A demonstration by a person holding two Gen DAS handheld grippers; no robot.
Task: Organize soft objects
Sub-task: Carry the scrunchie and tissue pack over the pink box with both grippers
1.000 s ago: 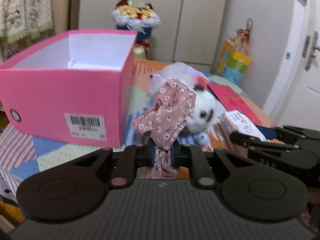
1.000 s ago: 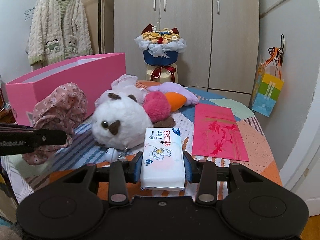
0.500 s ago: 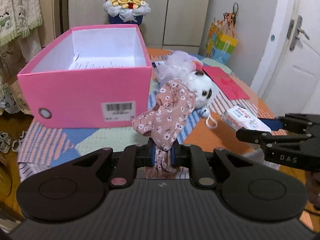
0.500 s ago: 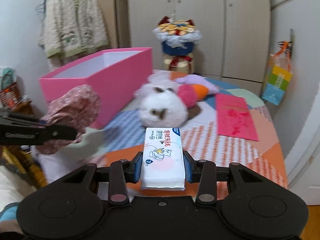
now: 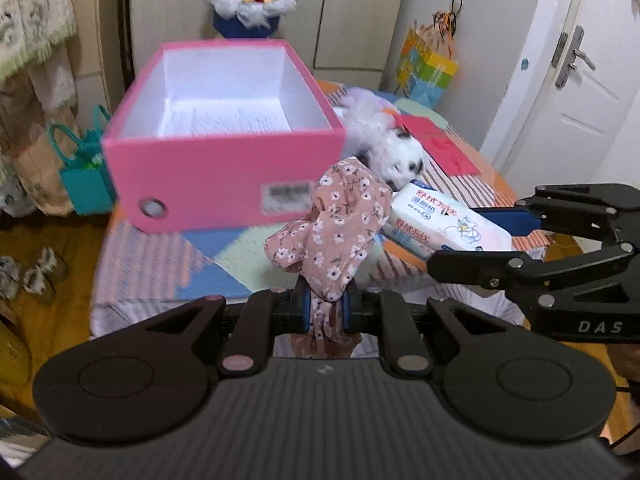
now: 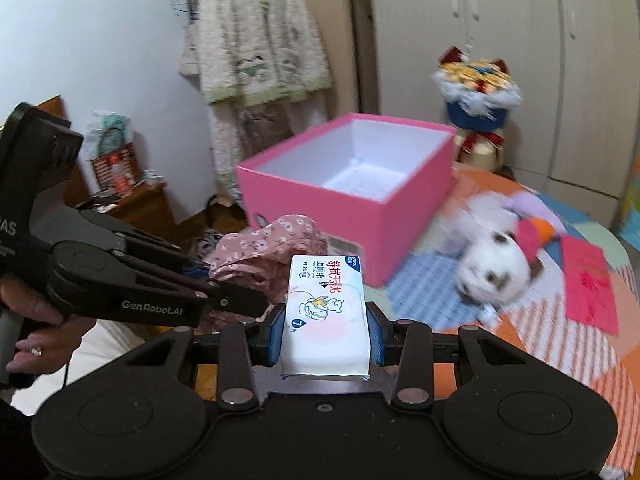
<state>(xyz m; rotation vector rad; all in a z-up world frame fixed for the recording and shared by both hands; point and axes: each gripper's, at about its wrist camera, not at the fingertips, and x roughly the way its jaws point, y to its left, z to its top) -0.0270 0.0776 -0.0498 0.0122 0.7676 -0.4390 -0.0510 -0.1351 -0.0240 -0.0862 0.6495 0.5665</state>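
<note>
Pinching a pink floral cloth [image 5: 340,232] tight in the left tongs [image 5: 326,308], with pads pressed almost together and fabric bunching above them and trailing below. Clamping a white tissue pack [image 6: 326,312] lengthwise in the right tongs [image 6: 326,328], with blue pads bearing on both long sides. Holding both in the air over the near part of the table [image 5: 160,256], cloth just to the left of the pack; touching or only close, impossible to tell.

Facing an open pink box [image 5: 224,176] standing on the left part of the table, close to the left edge, showing its white inside down to the bottom. Finding bare patchwork cover between the box's front wall and the near table edge, and open air above the box mouth. Seeing a white plush toy [image 5: 394,152] lying just beside the box's right wall, narrowing the room on that side. Seeing a red envelope [image 6: 588,284] lying flat further right, near the right table edge. Noting a teal bag [image 5: 84,192] on the floor just beside the table's left edge, and a bouquet [image 5: 248,0] standing behind the box's far wall.

Counting: one box, one plush toy, one envelope, one cloth, one tissue pack, two tongs, both gripping.
</note>
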